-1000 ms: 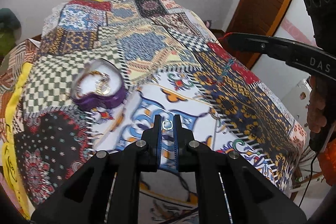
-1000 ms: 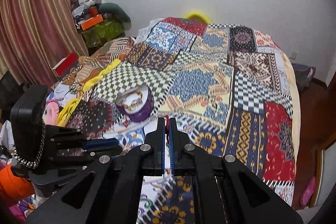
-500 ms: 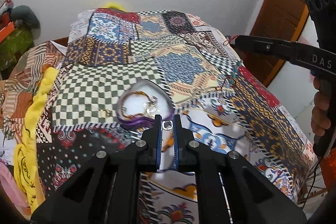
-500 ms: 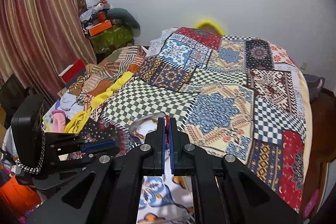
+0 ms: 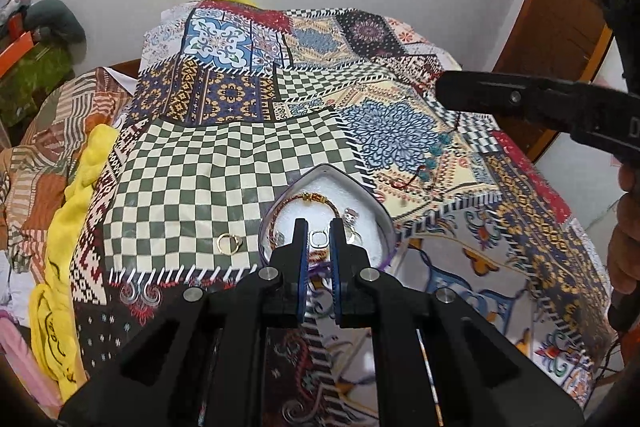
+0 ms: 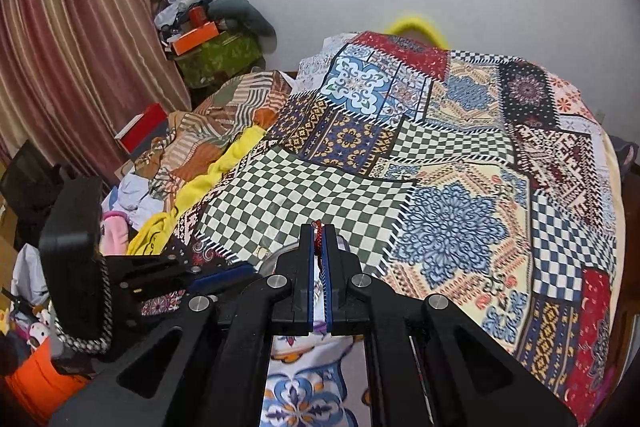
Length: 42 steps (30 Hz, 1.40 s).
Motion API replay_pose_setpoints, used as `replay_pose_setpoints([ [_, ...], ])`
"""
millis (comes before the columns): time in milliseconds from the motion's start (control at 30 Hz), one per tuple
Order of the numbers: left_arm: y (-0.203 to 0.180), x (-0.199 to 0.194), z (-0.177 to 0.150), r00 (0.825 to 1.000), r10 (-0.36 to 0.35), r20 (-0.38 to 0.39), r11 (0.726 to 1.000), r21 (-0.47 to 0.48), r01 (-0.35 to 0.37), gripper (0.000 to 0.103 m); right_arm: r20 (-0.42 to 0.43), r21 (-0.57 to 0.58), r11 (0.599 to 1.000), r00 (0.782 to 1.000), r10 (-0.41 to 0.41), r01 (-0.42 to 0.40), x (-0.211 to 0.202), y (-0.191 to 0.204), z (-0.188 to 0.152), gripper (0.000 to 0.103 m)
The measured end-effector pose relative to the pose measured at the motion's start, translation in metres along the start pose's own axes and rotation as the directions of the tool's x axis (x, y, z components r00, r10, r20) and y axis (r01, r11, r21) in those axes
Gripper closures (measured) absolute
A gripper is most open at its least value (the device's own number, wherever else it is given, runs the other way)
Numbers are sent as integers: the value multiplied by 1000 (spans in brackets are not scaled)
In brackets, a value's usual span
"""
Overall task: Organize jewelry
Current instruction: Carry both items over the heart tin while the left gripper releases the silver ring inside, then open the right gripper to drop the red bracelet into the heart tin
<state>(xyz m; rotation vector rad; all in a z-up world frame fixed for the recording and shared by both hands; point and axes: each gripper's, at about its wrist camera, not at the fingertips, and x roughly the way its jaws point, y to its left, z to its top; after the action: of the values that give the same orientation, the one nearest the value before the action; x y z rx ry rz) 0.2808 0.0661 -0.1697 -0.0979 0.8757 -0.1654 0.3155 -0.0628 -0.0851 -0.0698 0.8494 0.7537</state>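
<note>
- Left gripper (image 5: pixel 319 227): fingers pinching a small silver ring (image 5: pixel 318 238) between the tips; the grip is unchanged from a second ago.
- Position change: the ring was over the white-and-blue patch of the bed quilt (image 5: pixel 192 187), near and right of the box; it now hangs directly above the box interior.
- Heart-shaped box (image 5: pixel 332 175): purple-sided with a white lining, sitting on the quilt at the edge of the green check patch. It already holds a red-and-gold bangle (image 5: pixel 316 197) and some small silver pieces.
- Right gripper (image 6: pixel 318 231): fingers pressed together on a red cord bracelet (image 6: pixel 318 235); in the left wrist view its teal beads (image 5: pixel 434 157) dangle just right of the box, far closer to it than before.
- Gold hoop (image 5: pixel 229 242): loose on the check patch, left of the box, not visible in the oldest frame.
- Judgement: both pieces have been carried to the box; the ring looks ready to be released, the hoop remains to collect.
</note>
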Motion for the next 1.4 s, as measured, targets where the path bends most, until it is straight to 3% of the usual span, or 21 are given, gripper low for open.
replay_pose_setpoints([
  [300, 5, 35, 6, 998, 12, -58, 1000, 13, -11, 95, -78, 2, 1000, 997, -4, 5, 37, 0, 8, 100],
  [633, 14, 46, 8, 995, -18, -94, 999, -33, 15, 95, -184, 28, 1000, 983, -1, 6, 73, -10, 2, 100],
  [733, 18, 41, 8, 996, -29, -89, 998, -55, 24, 94, -212, 52, 999, 977, 25, -15, 80, -13, -1, 100],
  [867, 22, 31, 8, 998, -9, -69, 998, -68, 4, 83, -239, 42, 999, 971, 18, -8, 87, -11, -4, 100],
  [1100, 37, 4, 10, 999, 28, -34, 995, -91, -31, 79, -271, 53, 999, 962, 17, -3, 92, -10, -6, 99],
  [1233, 49, -14, 11, 999, 52, -8, 992, -112, -53, 68, -283, 63, 998, 959, 23, -5, 89, -10, -6, 94],
  [1400, 60, -31, 7, 997, 74, -1, 989, -126, -73, 68, -252, 20, 999, 967, -27, 33, 73, -4, -6, 84],
])
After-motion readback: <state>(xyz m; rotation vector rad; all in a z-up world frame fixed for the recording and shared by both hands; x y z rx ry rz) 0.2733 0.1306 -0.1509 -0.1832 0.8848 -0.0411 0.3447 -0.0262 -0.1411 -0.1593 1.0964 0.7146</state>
